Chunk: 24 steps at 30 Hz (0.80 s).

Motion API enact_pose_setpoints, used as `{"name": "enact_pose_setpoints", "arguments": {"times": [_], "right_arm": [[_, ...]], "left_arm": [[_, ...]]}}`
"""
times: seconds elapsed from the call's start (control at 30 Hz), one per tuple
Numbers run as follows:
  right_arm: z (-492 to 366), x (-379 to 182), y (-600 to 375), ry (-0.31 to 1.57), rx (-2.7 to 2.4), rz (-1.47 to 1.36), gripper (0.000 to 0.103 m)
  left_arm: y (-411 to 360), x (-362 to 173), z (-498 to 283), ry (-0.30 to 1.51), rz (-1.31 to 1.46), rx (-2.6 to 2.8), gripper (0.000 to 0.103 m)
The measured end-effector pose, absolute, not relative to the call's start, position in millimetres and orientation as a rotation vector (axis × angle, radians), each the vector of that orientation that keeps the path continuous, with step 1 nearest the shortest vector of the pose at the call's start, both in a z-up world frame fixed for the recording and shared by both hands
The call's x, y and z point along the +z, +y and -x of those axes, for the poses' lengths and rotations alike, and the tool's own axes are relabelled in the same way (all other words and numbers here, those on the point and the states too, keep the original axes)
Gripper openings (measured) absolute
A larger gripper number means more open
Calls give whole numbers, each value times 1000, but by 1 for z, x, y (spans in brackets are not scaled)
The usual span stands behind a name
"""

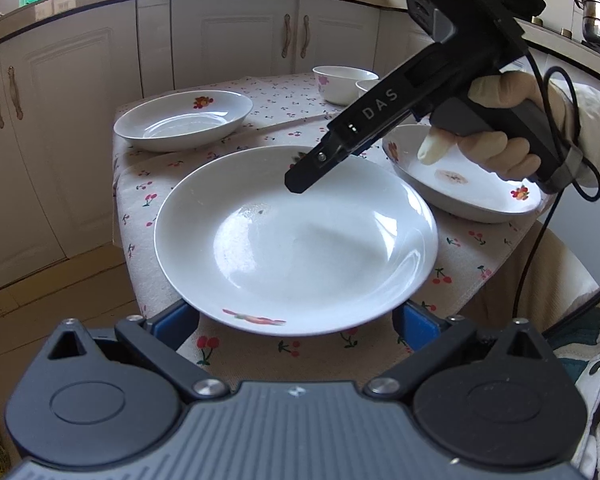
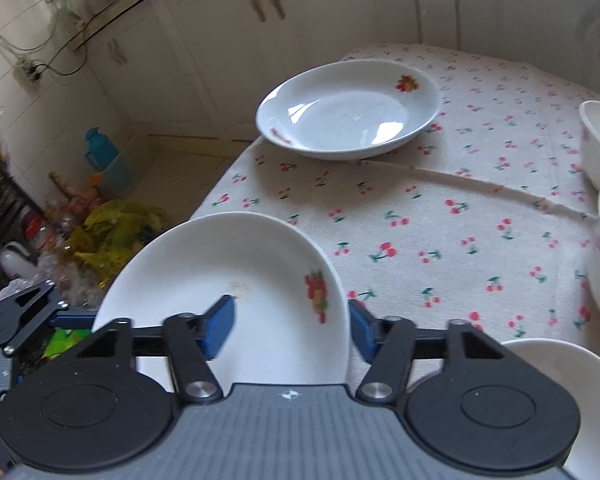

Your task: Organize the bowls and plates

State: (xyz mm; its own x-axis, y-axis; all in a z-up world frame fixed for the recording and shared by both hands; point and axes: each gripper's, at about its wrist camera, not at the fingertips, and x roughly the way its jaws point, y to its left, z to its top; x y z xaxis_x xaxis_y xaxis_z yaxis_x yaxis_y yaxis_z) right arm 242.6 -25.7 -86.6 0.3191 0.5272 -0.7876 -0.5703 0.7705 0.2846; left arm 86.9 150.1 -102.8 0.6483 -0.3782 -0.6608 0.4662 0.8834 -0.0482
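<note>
Three plates and two bowls [image 1: 340, 80] are sitting on the cloth [image 1: 284, 120]. The left plate [image 1: 184, 120] is lying far back, the middle plate [image 1: 296, 240] is at the near corner with its left side reaching past the cloth's edge, and the right plate [image 1: 468, 196] is just beside it.

I am working on the middle plate, and I judge the step to be taking it by the rim so it can go onto another plate.

My left claw [image 1: 296, 320] is standing wide apart, its pads [image 1: 172, 320] flanking the near rim and gripping nothing. I am keeping it low and tilted down toward the plate, ready to steady that rim.

My right claw [image 2: 292, 328] is also standing apart, straddling the far rim. One pad is hanging over the plate's inside and the other just outside it, and neither is pressing yet. For a good grip I am wanting the rim deep between the pads before closing, since glazed china is likely slippery. The lift should stay level, because the overhanging side could tip.

My right hand [image 1: 504, 148], gloved, is wrapping the handle with one finger sticking out below, and it is aiming the claw steeply down across the plate.
</note>
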Motion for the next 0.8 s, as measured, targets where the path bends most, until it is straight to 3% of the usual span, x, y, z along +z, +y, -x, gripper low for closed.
{"name": "enact_pose_setpoints", "arguments": {"times": [0.8], "right_arm": [[-279, -79, -28, 968, 640, 30, 64]], "left_arm": [[149, -100, -138, 684, -172, -516, 102]]}}
